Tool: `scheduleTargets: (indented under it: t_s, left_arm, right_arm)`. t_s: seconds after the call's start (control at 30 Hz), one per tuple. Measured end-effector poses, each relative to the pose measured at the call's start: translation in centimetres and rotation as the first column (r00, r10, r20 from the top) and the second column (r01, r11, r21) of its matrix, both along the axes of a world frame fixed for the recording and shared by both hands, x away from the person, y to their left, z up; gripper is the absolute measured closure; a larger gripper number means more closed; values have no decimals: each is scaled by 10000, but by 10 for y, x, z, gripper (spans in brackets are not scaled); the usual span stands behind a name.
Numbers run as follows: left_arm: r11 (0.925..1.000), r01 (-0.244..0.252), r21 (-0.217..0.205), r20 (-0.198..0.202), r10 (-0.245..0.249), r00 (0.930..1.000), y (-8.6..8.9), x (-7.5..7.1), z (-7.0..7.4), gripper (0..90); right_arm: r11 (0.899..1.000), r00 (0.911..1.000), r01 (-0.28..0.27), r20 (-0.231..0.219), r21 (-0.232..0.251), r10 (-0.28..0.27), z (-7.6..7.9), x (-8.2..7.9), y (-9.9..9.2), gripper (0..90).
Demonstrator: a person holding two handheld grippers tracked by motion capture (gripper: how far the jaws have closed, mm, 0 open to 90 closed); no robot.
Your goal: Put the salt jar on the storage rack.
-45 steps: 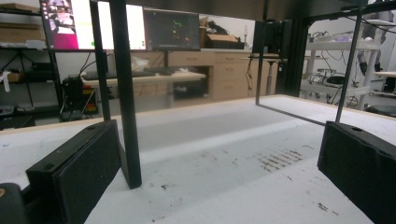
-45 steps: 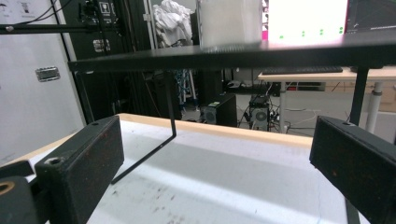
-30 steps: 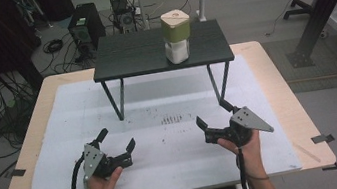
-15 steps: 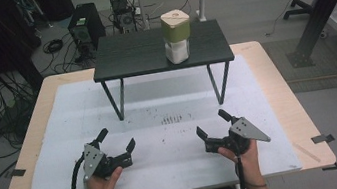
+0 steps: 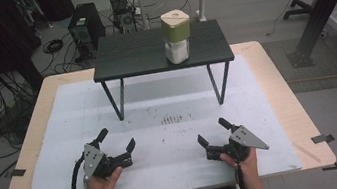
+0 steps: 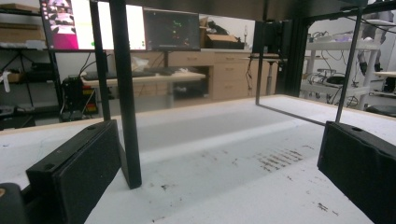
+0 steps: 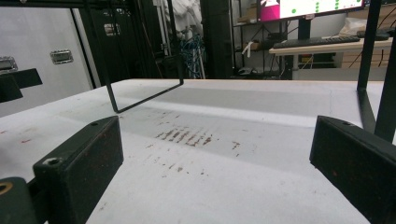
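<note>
Both grippers rest low near the table's (image 5: 274,73) near edge, well apart from each other. The left gripper (image 5: 115,143) sits toward the near left corner, the right gripper (image 5: 213,132) toward the near right corner. Each has its jaws spread wide and holds nothing: in the left gripper view and the right gripper view the 2 black pads stand far apart with only the white mat (image 5: 164,145) between them.

The nearest thing to handle is the container (image 5: 177,37), a green-banded tub with a pale lid and a whitish lower half. It stands upright on the small black shelf (image 5: 141,58), toward that shelf's right end, at the far side of the table and well apart from both grippers. A patch of dark scuff marks (image 5: 172,120) lies on the mat between the grippers and the shelf.

The risks, as I judge them, come from the reach. The shelf stands raised on 4 thin legs, so a gripper rising from the mat could catch its front edge or a leg (image 6: 128,116) and jolt it. The container looks tall for its footprint, so a jaw that meets its side before closing could tip it or push it off the shelf's back edge. A grip high on the lid might lift the lid alone, if it is loose; I cannot tell.
</note>
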State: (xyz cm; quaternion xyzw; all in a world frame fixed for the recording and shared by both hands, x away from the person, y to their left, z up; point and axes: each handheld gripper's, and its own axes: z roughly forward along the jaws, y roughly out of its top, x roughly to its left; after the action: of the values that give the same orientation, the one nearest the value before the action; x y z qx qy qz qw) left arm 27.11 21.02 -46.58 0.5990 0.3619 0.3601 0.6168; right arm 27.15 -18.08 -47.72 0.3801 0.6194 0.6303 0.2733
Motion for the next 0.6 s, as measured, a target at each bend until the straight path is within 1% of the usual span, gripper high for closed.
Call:
scheduleTargets:
  t_s: [0.13, 0.27, 0.6]
  left_arm:
    - [10000, -3, -8, -6, 3, 10000, 0, 0, 0, 2]
    - [10000, -3, -6, -9, 3, 10000, 0, 0, 0, 2]
    - [10000, -7, -5, -2, 7, 10000, 0, 0, 0, 2]
  right_arm:
    - [10000, 10000, 34, 36, 69, -35, -1, 0, -1, 30]
    - [10000, 10000, 85, 49, 46, -85, -3, 0, -2, 32]
    - [10000, 10000, 4, 39, -46, -4, -3, 0, -1, 33]
